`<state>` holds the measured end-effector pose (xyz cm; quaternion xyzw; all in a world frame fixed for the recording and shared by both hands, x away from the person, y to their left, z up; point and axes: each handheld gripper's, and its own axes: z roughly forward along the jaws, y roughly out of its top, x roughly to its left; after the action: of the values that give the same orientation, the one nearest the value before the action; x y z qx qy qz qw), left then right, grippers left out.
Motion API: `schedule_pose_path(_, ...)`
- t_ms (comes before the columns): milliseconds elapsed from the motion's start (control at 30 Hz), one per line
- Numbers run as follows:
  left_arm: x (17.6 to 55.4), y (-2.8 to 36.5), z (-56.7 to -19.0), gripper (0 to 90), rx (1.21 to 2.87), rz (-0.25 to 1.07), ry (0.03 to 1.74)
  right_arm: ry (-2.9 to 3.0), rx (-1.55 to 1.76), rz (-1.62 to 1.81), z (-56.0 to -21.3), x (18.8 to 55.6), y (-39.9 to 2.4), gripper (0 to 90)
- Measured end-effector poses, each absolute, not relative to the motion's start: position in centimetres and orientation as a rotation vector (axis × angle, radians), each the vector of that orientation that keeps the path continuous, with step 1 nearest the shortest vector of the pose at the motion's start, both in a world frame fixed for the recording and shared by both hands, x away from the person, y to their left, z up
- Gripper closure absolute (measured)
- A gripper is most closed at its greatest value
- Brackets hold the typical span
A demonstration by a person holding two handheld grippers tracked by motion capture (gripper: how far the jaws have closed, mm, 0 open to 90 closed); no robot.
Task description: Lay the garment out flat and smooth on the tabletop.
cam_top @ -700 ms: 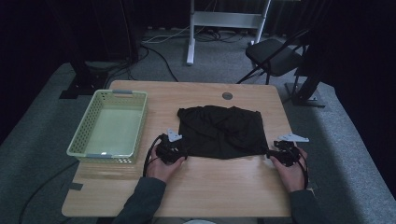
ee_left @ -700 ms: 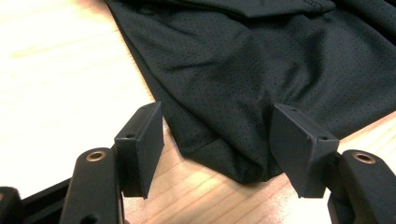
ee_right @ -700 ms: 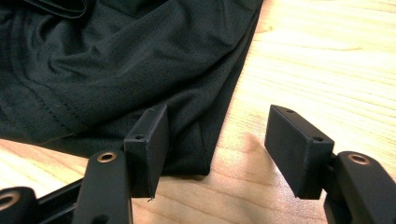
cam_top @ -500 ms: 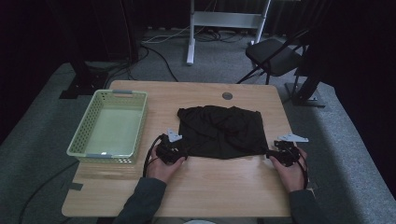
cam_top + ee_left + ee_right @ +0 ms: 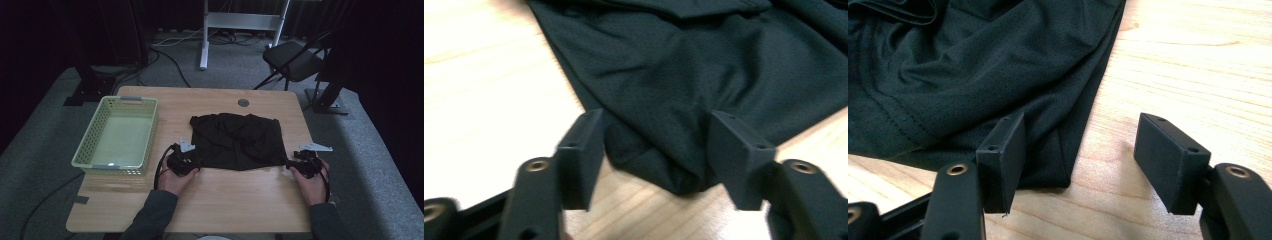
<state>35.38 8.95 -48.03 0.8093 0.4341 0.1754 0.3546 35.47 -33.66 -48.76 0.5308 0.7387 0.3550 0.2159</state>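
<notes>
Straddling the near left corner of the cloth [image 5: 684, 90], the left claw [image 5: 654, 150] has its jaws spread wide with the bunched corner lying between them, not yet pinched. The right claw [image 5: 1083, 160] is likewise open at the near right corner, where one jaw sits over the folded edge and the other over bare wood. Each hand seems placed to take one corner, probably so the cloth can be lifted or folded evenly. It lies rumpled mid-surface [image 5: 235, 200], and a basket [image 5: 90, 145] stands just left of it, near the left hand [image 5: 175, 177].
</notes>
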Motion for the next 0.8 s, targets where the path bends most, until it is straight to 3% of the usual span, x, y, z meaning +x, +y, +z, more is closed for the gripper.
schedule_pose_path(800, 37.1, 5.5, -43.7, 52.2, 2.143, 0.438, 1.01, 2.049, 1.469, 0.978, -48.8, 35.5, -33.6, 36.0)
